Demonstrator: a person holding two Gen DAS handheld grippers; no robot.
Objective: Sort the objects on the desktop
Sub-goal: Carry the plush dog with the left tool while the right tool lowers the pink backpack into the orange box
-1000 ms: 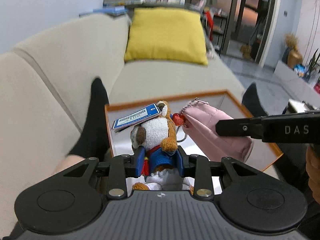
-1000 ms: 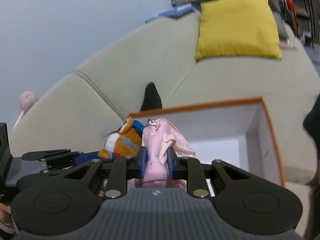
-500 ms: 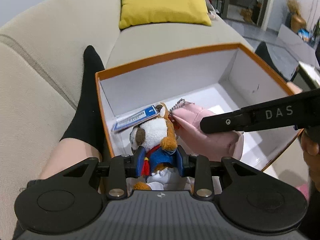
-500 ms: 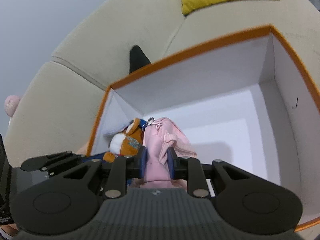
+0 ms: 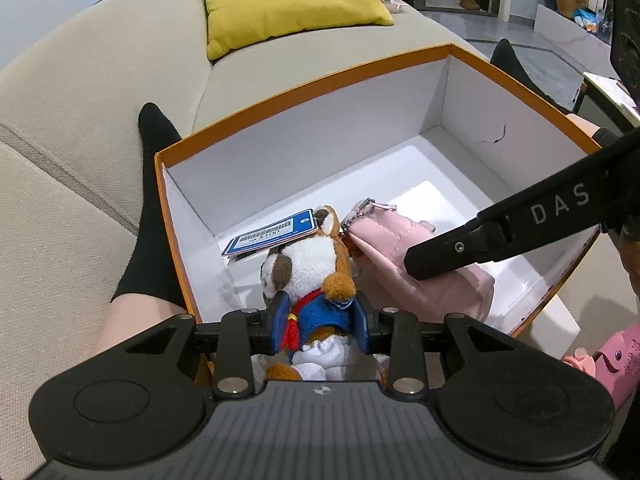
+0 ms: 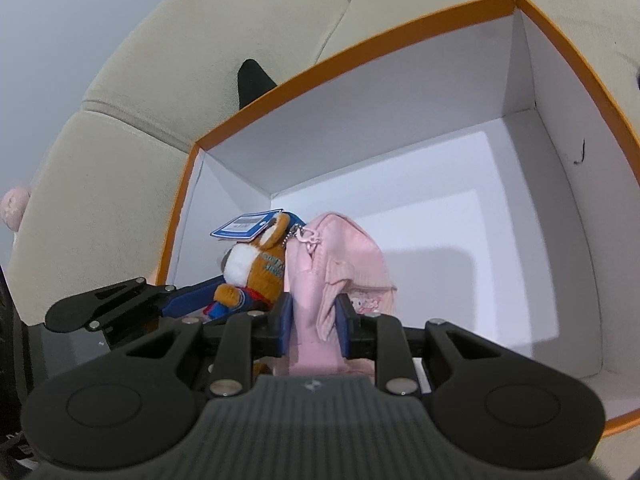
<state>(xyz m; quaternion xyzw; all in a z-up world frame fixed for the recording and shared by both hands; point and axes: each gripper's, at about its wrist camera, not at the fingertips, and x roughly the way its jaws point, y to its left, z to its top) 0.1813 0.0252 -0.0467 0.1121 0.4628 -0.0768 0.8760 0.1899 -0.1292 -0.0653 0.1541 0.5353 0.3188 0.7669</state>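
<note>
Because the sorting needed one container, the orange-rimmed box (image 5: 304, 84) sat open on the sofa (image 5: 72, 92) between the person's legs, both loads down inside it by the near-left corner. The pink pouch (image 6: 320, 280) was clamped between the pads of the right gripper (image 6: 314, 322), narrowly set and squeezing the soft fabric. The plush dog (image 5: 312, 280), its blue tag (image 5: 272, 236) lying against the left wall, was gripped at the body by the left gripper (image 5: 320, 322), whose jaws had just eased slightly wider, likely starting release. The toys touched, chains together, so dropping them side by side looked intended.
</note>
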